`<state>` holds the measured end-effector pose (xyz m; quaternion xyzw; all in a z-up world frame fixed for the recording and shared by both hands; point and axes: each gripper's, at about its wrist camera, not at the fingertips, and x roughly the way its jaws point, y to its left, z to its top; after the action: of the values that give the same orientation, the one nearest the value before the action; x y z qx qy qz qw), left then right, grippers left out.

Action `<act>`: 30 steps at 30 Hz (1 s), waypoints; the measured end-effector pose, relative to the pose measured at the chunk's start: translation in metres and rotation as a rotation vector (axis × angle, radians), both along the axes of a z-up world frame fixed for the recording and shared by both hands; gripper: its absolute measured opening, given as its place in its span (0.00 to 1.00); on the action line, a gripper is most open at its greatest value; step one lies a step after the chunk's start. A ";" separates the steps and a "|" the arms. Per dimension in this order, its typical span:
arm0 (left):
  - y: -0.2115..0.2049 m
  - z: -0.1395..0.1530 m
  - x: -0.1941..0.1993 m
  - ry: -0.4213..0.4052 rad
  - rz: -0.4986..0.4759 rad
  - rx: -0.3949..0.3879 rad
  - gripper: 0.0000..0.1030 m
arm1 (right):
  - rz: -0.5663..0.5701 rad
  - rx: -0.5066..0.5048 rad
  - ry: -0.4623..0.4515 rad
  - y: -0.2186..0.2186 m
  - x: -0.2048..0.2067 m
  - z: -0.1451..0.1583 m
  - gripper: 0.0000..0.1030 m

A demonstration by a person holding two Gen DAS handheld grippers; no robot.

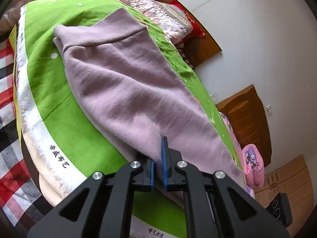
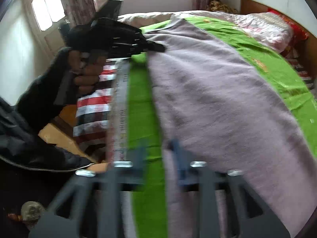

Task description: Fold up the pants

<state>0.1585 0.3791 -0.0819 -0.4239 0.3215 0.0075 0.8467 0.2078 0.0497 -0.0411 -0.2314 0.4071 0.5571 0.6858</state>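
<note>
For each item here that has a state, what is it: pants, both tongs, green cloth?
pants: spread on the bed, one edge lifted by the tongs, not visibly folded
left tongs: shut on the pants edge
right tongs: blurred, fabric between the fingers, grip unclear
green cloth: laid flat under the pants

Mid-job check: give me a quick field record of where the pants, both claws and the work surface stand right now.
garment: lilac knit pants, lying flat, waistband at the far end in the left wrist view
surface: green cloth spread over the bed
left claw: shut on a pants edge, blue pads pinching the fabric
right claw: at the pants' near edge; picture blurred, grip cannot be told
left hand: holding the left claw's handle, seen from the right wrist
</note>
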 end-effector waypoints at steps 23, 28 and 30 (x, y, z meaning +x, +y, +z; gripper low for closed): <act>-0.174 0.059 0.145 0.100 -0.543 0.519 0.82 | -0.423 0.131 0.030 -0.134 0.155 0.030 0.75; -0.207 0.044 0.170 0.186 -0.586 0.678 0.86 | -0.491 0.072 0.066 -0.134 0.179 0.001 0.72; -0.213 0.038 0.181 0.186 -0.593 0.708 0.94 | -0.519 0.110 0.070 -0.142 0.193 -0.002 0.71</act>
<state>0.3393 0.1657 -0.0437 0.0036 0.4808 -0.0873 0.8725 0.4008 -0.0926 -0.0434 -0.0622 0.4456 0.3914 0.8027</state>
